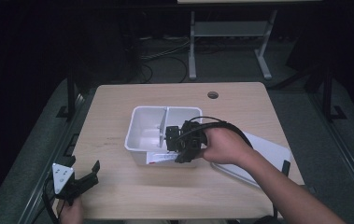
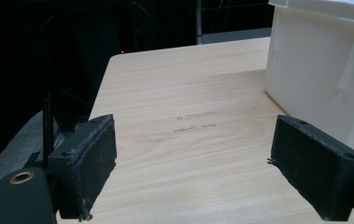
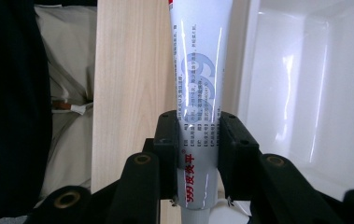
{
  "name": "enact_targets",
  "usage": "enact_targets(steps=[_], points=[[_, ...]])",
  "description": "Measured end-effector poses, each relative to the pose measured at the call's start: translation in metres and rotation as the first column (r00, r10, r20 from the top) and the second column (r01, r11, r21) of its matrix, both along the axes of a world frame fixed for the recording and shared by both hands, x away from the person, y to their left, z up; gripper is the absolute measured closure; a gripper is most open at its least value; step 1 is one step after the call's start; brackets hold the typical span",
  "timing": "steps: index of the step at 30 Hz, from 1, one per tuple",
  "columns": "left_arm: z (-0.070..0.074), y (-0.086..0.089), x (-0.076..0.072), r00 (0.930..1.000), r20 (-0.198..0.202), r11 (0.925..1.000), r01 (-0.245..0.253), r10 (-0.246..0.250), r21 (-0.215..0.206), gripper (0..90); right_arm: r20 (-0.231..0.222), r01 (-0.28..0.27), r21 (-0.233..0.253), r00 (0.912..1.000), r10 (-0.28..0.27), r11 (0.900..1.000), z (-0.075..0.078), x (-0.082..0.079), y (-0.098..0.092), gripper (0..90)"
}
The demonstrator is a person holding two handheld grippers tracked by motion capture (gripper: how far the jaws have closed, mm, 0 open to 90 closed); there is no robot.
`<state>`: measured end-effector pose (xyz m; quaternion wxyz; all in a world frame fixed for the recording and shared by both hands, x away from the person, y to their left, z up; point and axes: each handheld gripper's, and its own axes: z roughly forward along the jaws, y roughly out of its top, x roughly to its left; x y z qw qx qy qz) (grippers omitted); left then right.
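Observation:
A white tube with blue and red print (image 3: 198,84) is clamped between the jaws of my right gripper (image 3: 198,140). In the high view that right gripper (image 1: 184,142) hovers over the near right part of a white two-compartment bin (image 1: 139,126), and the tube (image 1: 163,158) pokes out along the bin's front wall. My left gripper (image 1: 83,179) rests near the table's front left corner, jaws wide apart with nothing between them. From the left gripper view the left gripper (image 2: 193,163) faces bare wood, with the bin's wall (image 2: 319,79) at the right.
A flat white sheet or lid (image 1: 263,154) lies on the table right of the bin, partly under the person's forearm. A round cable hole (image 1: 213,95) sits near the table's far edge. Table legs and cables stand on the floor beyond.

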<state>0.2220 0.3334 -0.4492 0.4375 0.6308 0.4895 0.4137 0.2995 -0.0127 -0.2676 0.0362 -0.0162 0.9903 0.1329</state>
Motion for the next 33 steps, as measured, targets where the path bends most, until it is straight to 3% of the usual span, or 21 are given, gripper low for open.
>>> enact_targets(steps=[16,24,33], points=[[0.000,0.001,-0.001,1.0000,0.000,1.0000,-0.003,0.003,-0.001,13.5,0.003,0.048,0.002,0.9988,-0.048,0.999,0.020,0.023,0.003,70.6],[0.000,0.001,-0.001,1.0000,0.002,1.0000,-0.003,0.003,0.000,13.5,-0.003,0.070,-0.014,0.9975,-0.070,0.997,0.013,0.039,0.003,70.5],[0.001,0.002,-0.001,0.9999,0.008,1.0000,-0.009,0.009,-0.004,13.6,-0.011,0.075,-0.037,0.9971,-0.075,0.997,0.006,0.045,0.007,70.5]])
